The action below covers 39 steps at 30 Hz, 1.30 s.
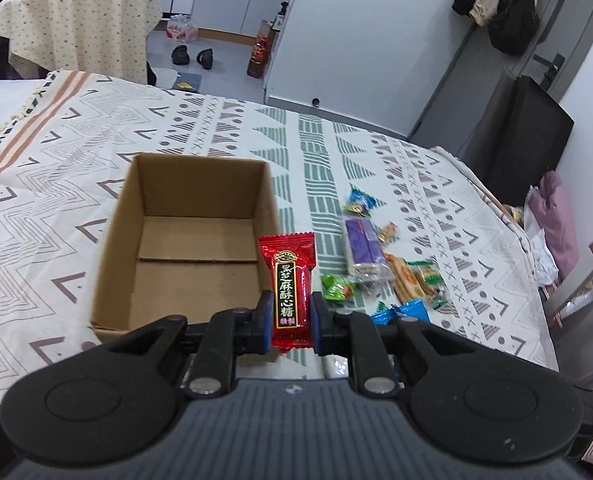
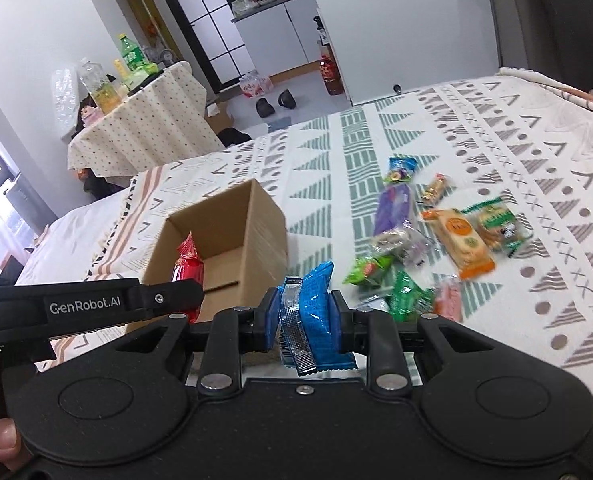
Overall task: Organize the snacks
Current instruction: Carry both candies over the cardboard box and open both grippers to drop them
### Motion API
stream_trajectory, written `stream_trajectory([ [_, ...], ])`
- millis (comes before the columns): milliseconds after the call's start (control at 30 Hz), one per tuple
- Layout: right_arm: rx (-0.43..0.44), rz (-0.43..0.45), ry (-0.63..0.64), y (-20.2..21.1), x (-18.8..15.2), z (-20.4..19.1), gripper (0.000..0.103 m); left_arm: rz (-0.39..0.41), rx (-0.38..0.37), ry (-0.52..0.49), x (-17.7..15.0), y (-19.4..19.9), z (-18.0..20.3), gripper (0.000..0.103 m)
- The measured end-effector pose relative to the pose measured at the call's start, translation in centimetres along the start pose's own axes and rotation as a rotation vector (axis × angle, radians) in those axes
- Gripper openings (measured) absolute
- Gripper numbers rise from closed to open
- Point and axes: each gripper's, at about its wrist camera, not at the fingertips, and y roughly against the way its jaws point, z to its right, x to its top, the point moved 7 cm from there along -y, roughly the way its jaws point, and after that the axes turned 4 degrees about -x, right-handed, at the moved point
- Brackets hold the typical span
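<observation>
Your left hand-held gripper (image 1: 290,322) clamps a red candy (image 1: 289,284) beside the cardboard box (image 1: 192,204); your right hand-held gripper (image 2: 304,320) pinches a blue packet (image 2: 316,308) above the bed (image 2: 496,160).

I'm working in a lived-in home: a bed (image 1: 336,152) under a patterned spread ahead of my claw, a cloth-draped table (image 1: 80,20) beyond, coats (image 1: 500,4) hanging, shoes (image 1: 192,56) on the floor.

Patterned bed cover (image 1: 336,152), cardboard box (image 1: 192,184), scattered snack packets (image 2: 428,240)
</observation>
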Motion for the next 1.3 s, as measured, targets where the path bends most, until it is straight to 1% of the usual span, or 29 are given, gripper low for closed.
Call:
stream_trajectory([
  [367,0.025,0.006,0.031,-1.5,0.7,-3.3,0.025,-0.001,0.033,0.028,1.3,0.2,-4.1,0.017],
  [733,0.057,-0.005,0.049,-3.3,1.6,-6.1,0.026,-0.022,0.039,0.093,2.1,-1.4,-7.9,0.017],
  [1000,0.079,-0.034,0.061,-5.9,1.6,-7.7,0.026,-0.073,0.05,0.137,1.8,-3.4,-10.2,0.017],
  [1200,0.089,-0.079,0.061,-8.3,0.9,-8.5,0.026,-0.1,0.074,0.166,1.5,-4.6,-11.9,0.017],
  [1300,0.091,-0.1,0.07,-9.3,0.3,-8.8,0.026,-0.108,0.108,0.185,1.7,-5.0,-13.1,0.017],
])
